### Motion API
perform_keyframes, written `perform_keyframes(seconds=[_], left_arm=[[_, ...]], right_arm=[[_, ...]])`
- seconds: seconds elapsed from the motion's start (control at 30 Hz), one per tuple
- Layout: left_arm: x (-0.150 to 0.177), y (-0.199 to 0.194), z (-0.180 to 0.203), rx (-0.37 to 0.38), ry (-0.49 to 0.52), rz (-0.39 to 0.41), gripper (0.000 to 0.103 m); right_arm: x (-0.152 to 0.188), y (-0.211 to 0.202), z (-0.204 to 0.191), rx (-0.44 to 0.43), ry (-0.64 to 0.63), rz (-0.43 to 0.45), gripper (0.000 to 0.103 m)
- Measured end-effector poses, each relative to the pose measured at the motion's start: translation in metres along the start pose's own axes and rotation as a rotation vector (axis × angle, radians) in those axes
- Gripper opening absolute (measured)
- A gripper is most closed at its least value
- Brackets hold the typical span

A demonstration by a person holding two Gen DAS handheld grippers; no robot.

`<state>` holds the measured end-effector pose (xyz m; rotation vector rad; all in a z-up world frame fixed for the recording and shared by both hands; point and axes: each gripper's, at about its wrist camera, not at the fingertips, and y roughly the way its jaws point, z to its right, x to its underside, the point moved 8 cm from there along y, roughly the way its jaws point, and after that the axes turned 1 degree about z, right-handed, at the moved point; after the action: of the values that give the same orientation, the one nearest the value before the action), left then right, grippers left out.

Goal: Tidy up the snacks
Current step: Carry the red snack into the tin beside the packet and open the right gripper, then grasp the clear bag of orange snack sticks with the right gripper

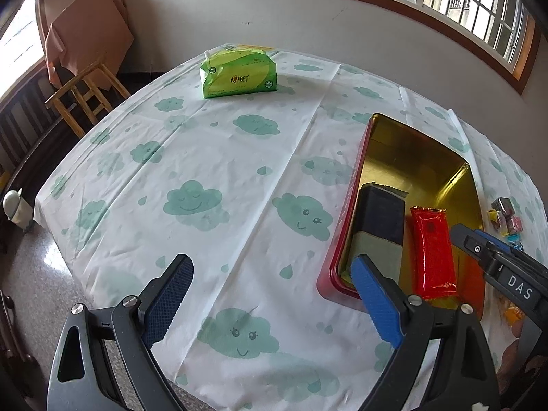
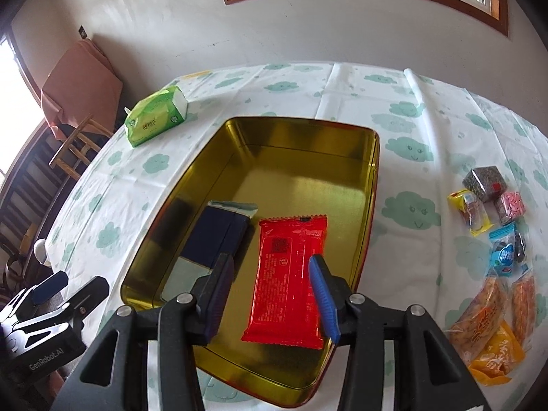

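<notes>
A gold-lined tin with red outer walls (image 2: pixel 301 121) (image 1: pixel 342 205) stands on the cloud-print tablecloth. Inside it a red snack packet (image 2: pixel 284 274) (image 1: pixel 431 250) lies flat beside a dark blue packet (image 2: pixel 215 236) (image 1: pixel 380 222). My right gripper (image 2: pixel 270 262) (image 1: pixel 479 239) hovers over the red packet, open, its pads apart and clear of the wrapper. My left gripper (image 1: pixel 272 263) (image 2: pixel 73 286) is wide open over bare cloth left of the tin, holding nothing; its right finger overlaps the tin's near corner in the left wrist view.
Loose snacks lie on the cloth right of the tin: a grey cube (image 2: pixel 481 183), a pink cube (image 2: pixel 510 207), a yellow pack (image 2: pixel 471 212), a blue pack (image 2: pixel 505 250) and orange packets (image 2: pixel 486 315). A green tissue pack (image 1: pixel 239 75) sits at the far edge. A wooden chair (image 1: pixel 85 96) stands beyond the table.
</notes>
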<state>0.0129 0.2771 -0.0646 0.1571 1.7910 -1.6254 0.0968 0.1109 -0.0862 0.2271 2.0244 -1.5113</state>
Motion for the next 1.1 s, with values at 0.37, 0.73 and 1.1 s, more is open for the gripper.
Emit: perform_keyframes(seconds=[0.37,0.73,1.1], left_arm=[[0.005,-0.016,0.045,0.048,0.101,0.026,0.092],[0.024,-0.028,0.129,0.182,0.273,0.035,0.092],[0.043,-0.03,0.218,0.31,0.469,0.021,0.092]], right_arm=[[0.007,-0.046,0.077,0.067,0.015,0.067,0.047],[0.048,-0.07,0.232,0.293,0.081,-0.032,0.047],[0.068,-0.049,0.269,0.282,0.087,-0.098,0.047]])
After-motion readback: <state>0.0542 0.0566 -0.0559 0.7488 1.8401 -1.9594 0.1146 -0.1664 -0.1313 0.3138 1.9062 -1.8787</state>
